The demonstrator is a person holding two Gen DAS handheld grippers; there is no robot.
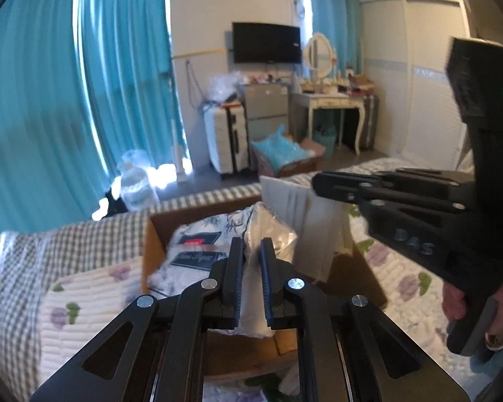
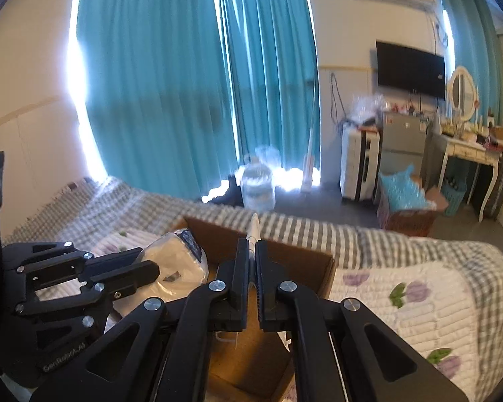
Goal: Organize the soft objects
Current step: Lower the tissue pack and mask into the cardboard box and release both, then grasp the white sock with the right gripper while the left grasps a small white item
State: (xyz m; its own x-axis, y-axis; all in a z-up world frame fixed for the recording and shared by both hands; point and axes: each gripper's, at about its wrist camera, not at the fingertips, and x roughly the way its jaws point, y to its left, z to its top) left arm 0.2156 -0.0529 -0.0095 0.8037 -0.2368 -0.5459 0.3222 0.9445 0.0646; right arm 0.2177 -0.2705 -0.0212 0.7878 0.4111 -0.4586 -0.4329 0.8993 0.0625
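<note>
An open cardboard box [image 1: 148, 244] [image 2: 301, 261] lies on the bed. Over it my left gripper [image 1: 251, 242] [image 2: 154, 270] is shut on a white soft package in clear plastic [image 1: 272, 224] [image 2: 181, 258]. Beside that package, a floral-wrapped pack with dark labels [image 1: 198, 244] lies in the box. My right gripper [image 2: 251, 242] [image 1: 316, 183] is shut on a pale grey folded cloth [image 1: 296, 211] that hangs down over the box's right side. In the right wrist view only the cloth's thin upper edge [image 2: 254, 226] shows between the jaws.
The bed has a white quilt with purple flowers [image 2: 402, 294] [image 1: 84, 294] over a grey checked sheet. On the floor beyond stand a water bottle [image 2: 256, 184], a white suitcase [image 2: 355, 171], a box of blue bags [image 2: 402, 197] and a dressing table [image 2: 469, 154]. A hand [image 1: 452, 301] grips the right handle.
</note>
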